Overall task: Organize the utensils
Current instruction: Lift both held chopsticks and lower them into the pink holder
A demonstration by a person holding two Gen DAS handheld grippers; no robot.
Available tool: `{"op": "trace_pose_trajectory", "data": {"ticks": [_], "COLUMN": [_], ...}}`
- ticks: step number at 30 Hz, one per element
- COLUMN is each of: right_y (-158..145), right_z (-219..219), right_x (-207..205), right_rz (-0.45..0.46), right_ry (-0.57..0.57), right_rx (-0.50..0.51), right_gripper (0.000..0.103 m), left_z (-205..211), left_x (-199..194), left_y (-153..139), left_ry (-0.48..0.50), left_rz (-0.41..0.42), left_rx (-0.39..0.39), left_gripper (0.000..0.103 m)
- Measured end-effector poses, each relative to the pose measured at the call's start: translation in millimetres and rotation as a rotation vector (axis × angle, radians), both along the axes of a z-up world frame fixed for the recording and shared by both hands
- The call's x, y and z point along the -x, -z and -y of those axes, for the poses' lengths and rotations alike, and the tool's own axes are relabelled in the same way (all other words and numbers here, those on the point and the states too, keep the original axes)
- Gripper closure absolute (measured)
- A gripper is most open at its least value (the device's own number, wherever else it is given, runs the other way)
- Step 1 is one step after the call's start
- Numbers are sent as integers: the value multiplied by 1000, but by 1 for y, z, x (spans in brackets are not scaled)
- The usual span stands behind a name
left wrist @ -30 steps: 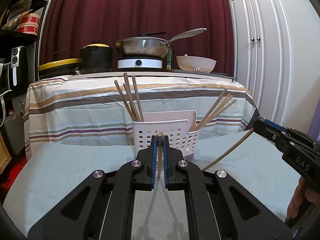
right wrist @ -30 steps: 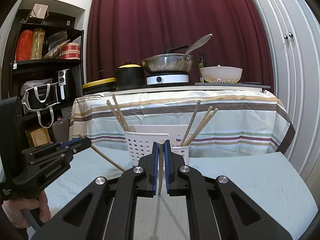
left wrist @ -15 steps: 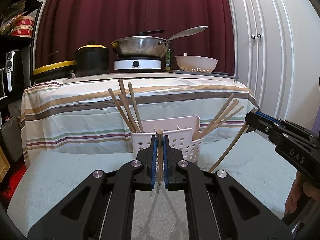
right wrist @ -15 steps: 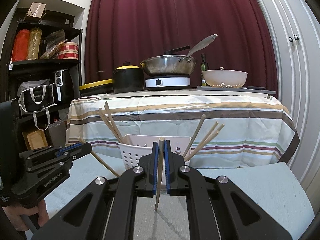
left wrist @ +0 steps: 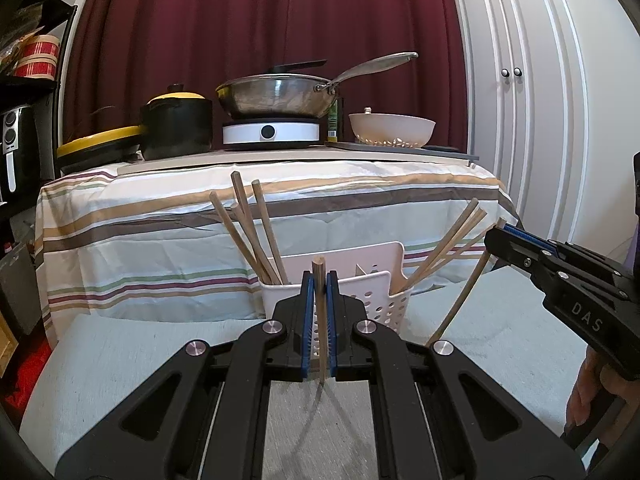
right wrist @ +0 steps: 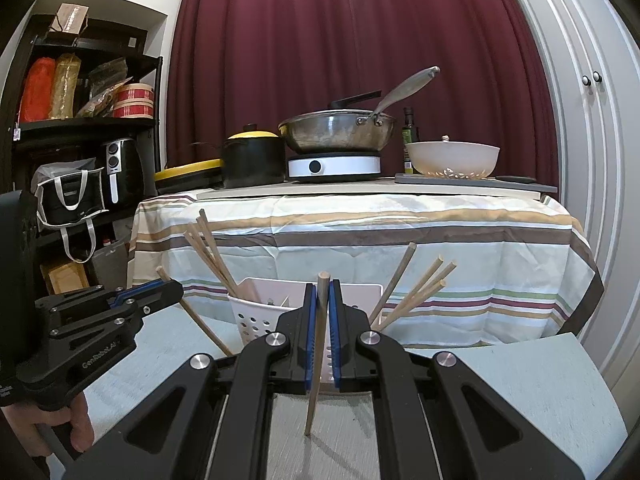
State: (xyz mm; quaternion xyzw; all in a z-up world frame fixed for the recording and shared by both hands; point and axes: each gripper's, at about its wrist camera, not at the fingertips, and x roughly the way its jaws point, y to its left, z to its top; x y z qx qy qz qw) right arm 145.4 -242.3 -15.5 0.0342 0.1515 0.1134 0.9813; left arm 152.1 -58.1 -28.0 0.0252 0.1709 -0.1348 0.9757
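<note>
Now the left gripper [left wrist: 319, 300] and right gripper [right wrist: 322, 312] are each clamping a round wooden chopstick [left wrist: 320, 320] before the perforated white plastic basket [left wrist: 380, 296].

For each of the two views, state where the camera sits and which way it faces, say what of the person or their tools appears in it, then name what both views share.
Left wrist: sits on the left gripper, looking forward along its fingers at the white caddy; the right gripper and a hand show at right.
Right wrist: sits on the right gripper, facing the same caddy; the left gripper and a hand show at left.
Shared: each gripper clamps one chopstick; caddy, striped table, pan.
</note>
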Motion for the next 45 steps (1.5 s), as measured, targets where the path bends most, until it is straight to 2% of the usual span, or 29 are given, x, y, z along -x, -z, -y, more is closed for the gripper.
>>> {"op": "trace_pose_trajectory", "data": {"ticks": [25, 35, 45], "right_y": [-4, -37, -87], "right_z": [2, 9, 11], "right_x": [-7, 4, 16], "right_rz": [23, 74, 188], "right_ry": [-4, -30, -36], "right_rx": [-11, -38, -16], "right_gripper": [96, 96, 96], "left_z": [-6, -16, -19], "left_x": [-13, 3, 14], "left_y": [-9, -51, -108], "left_ry": [22, 74, 83], "left_rz": [0, 37, 140], "left_rx": [36, 62, 74], "left_gripper": [97, 97, 97]}}
